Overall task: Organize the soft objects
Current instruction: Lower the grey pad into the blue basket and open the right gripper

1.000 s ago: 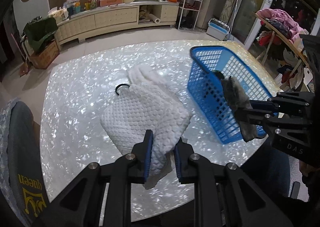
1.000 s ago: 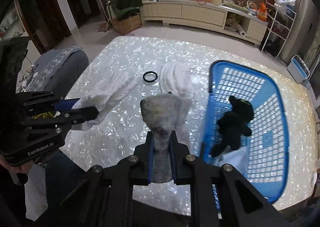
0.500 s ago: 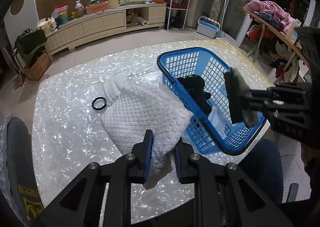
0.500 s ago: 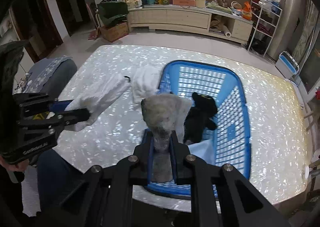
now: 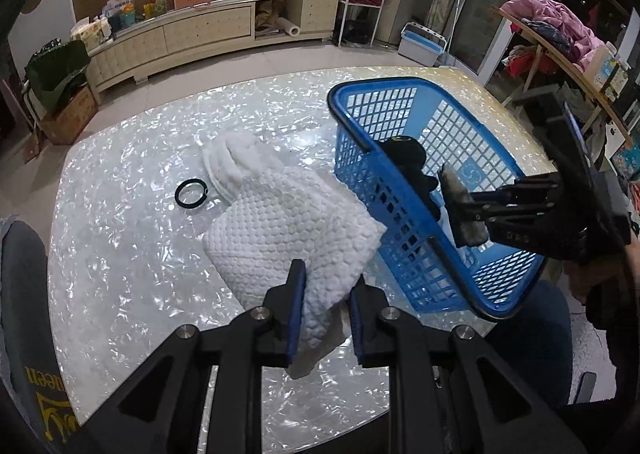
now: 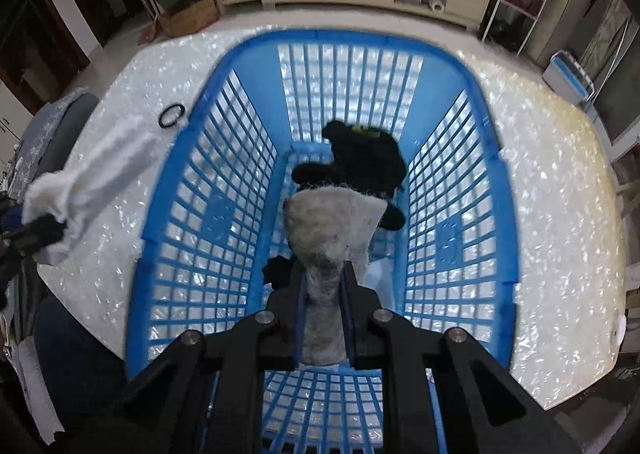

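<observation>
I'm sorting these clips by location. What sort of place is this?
Probably a lived-in home living room. A long cream sideboard cluttered with household goods lines the wall, a clothes pile sits at the right, and a blue basket stands on a pearly table.

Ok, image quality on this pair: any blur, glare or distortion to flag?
Left wrist view: sharp, strong fisheye bend, glare speckles across the pearly table. Right wrist view: motion blur smears the blue basket rim and the white cloth; the grey cloth in the right tool stays crisp.
</observation>
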